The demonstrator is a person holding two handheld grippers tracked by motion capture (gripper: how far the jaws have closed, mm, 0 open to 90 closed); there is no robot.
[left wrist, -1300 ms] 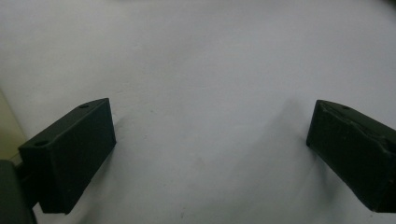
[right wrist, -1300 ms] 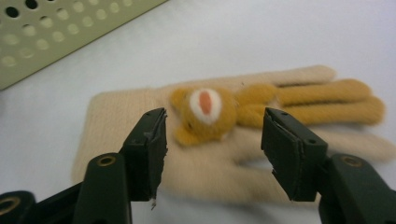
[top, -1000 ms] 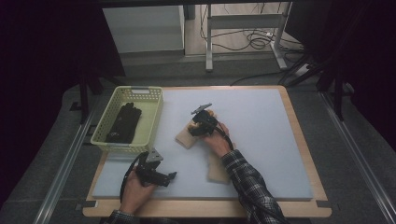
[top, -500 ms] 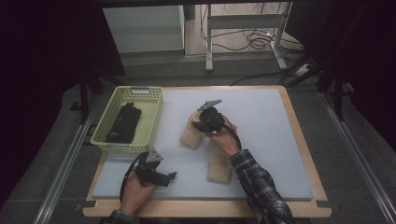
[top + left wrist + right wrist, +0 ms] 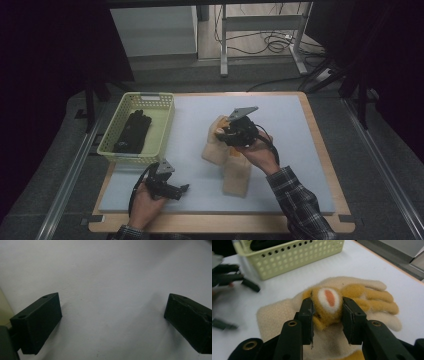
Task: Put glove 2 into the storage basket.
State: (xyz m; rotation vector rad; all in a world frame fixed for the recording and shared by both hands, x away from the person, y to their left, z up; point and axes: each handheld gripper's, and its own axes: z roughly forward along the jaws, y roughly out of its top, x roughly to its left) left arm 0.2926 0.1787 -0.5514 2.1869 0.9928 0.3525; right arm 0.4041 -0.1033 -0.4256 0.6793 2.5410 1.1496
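Note:
A cream and yellow fleece glove [image 5: 212, 149] lies mid-mat. My right gripper [image 5: 223, 131] is shut on a bunched yellow fold of it with a white and orange paw pad [image 5: 329, 298], lifting that part. Its jaws have just been closing, with the fold between them. The glove's yellow fingers [image 5: 374, 300] spread to the right, under the jaws [image 5: 327, 308]. A second cream glove [image 5: 237, 177] lies just in front, near the right hand. My left gripper [image 5: 179, 190] rests low on the white mat at front left. Its jaws [image 5: 112, 320] are open with bare mat between them.
A pale yellow perforated basket [image 5: 162, 122] stands at the mat's back left with a black glove [image 5: 132, 132] inside. The basket [image 5: 294, 255] is beyond the held glove. A wooden board rim [image 5: 320, 150] frames the mat. Table legs and cables lie on the floor behind.
My right gripper has closed on the glove's fold and risen with it, shifting right and slightly back. The left gripper has stayed put.

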